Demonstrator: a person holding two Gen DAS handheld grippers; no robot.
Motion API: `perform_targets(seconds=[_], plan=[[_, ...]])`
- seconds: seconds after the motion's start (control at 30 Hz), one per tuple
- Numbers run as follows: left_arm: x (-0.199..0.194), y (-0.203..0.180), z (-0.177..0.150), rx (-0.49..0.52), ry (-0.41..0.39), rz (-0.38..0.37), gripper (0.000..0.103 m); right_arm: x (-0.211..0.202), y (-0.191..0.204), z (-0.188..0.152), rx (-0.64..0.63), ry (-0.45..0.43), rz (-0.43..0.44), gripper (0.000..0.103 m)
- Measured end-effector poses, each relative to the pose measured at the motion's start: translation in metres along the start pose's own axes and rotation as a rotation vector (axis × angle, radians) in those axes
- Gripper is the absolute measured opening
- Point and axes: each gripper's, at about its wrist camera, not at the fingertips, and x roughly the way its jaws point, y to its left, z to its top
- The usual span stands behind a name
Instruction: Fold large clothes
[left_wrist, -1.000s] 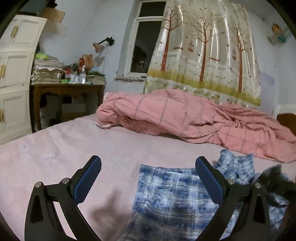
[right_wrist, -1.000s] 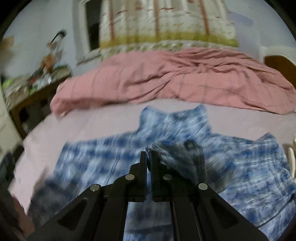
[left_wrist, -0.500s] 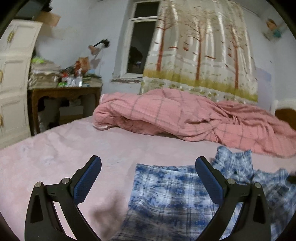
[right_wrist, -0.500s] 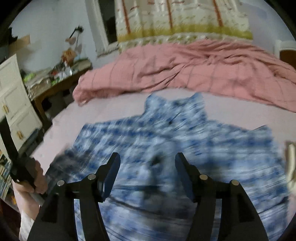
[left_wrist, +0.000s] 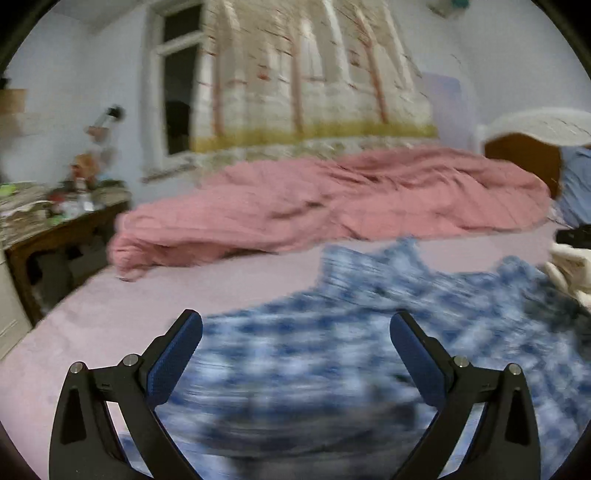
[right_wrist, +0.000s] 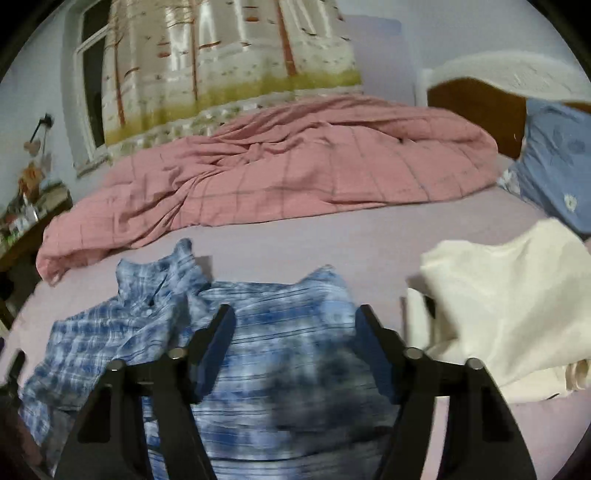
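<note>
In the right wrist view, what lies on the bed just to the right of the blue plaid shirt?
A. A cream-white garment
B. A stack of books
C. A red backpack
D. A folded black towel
A: a cream-white garment lies crumpled on the bed right of the blue plaid shirt, beyond the open right claw.
</note>
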Motion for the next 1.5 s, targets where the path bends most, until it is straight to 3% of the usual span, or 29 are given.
perform_targets(seconds=[0.03, 0.07, 0.1, 0.2, 0.3, 0.4, 0.6, 0.63, 0.7, 0.73, 0.77, 0.8, 0.9, 0.97, 1.07, 1.1, 1.17, 1.3, 1.37, 1.43, 1.5], plan=[[0.005, -0.014, 0.004, 0.014, 0.027, -0.038, 0.101, 0.004, -0.010, 0.001, 0.016, 0.018, 0.038, 0.040], [0.009, -0.027, 0.007, 0.027, 0.052, -0.066, 0.101, 0.006, -0.017, 0.001, 0.031, 0.026, 0.085, 0.036], [0.014, -0.041, 0.011, 0.040, 0.085, -0.112, 0.101, 0.012, -0.024, 0.000, 0.053, 0.041, 0.150, 0.034], [0.035, -0.082, 0.018, 0.041, 0.237, -0.269, 0.101, 0.032, -0.027, -0.006, 0.071, 0.154, 0.194, 0.031], [0.057, -0.107, 0.018, -0.016, 0.319, -0.304, 0.101, 0.054, -0.018, -0.017, 0.030, 0.250, 0.166, 0.031], [0.081, -0.117, 0.017, -0.066, 0.382, -0.268, 0.101, 0.067, -0.016, -0.027, 0.001, 0.281, 0.118, 0.031], [0.118, -0.120, 0.008, -0.027, 0.461, -0.121, 0.096, 0.093, -0.029, -0.043, -0.004, 0.399, 0.013, 0.031], [0.121, -0.117, 0.008, -0.023, 0.469, -0.108, 0.087, 0.090, -0.029, -0.043, -0.003, 0.392, 0.009, 0.031], [0.126, -0.112, 0.013, 0.040, 0.456, -0.033, 0.056, 0.087, -0.031, -0.043, -0.008, 0.385, 0.004, 0.031], [0.128, -0.110, 0.016, 0.086, 0.452, 0.021, 0.012, 0.087, -0.031, -0.044, -0.011, 0.386, -0.003, 0.031], [0.131, -0.105, 0.019, 0.118, 0.453, 0.054, 0.001, 0.086, -0.032, -0.046, -0.006, 0.386, -0.003, 0.031], [0.131, -0.097, 0.024, 0.108, 0.442, 0.047, 0.000, 0.087, -0.034, -0.046, 0.000, 0.386, -0.004, 0.031], [0.128, -0.069, 0.038, 0.073, 0.392, 0.122, 0.000, 0.086, -0.034, -0.046, 0.001, 0.387, -0.011, 0.031], [0.125, -0.052, 0.045, 0.031, 0.374, 0.115, 0.000, 0.085, -0.035, -0.046, 0.001, 0.391, -0.014, 0.031], [0.113, -0.044, 0.047, -0.028, 0.394, -0.087, 0.001, 0.084, -0.035, -0.045, 0.003, 0.385, -0.017, 0.031], [0.104, -0.049, 0.046, -0.020, 0.366, -0.114, 0.003, 0.083, -0.036, -0.044, 0.008, 0.378, -0.020, 0.031], [0.085, -0.065, 0.043, 0.025, 0.320, -0.162, 0.029, 0.080, -0.039, -0.041, 0.022, 0.360, -0.028, 0.031], [0.058, -0.103, 0.031, 0.078, 0.311, -0.246, 0.044, 0.071, -0.046, -0.034, 0.062, 0.313, -0.025, 0.031], [0.058, -0.121, 0.023, 0.098, 0.348, -0.279, 0.073, 0.066, -0.050, -0.030, 0.088, 0.292, 0.005, 0.031], [0.064, -0.135, 0.018, 0.114, 0.377, -0.288, 0.076, 0.062, -0.052, -0.027, 0.102, 0.277, 0.038, 0.031], [0.072, -0.151, 0.012, 0.148, 0.415, -0.243, 0.076, 0.059, -0.051, -0.026, 0.101, 0.267, 0.049, 0.031]])
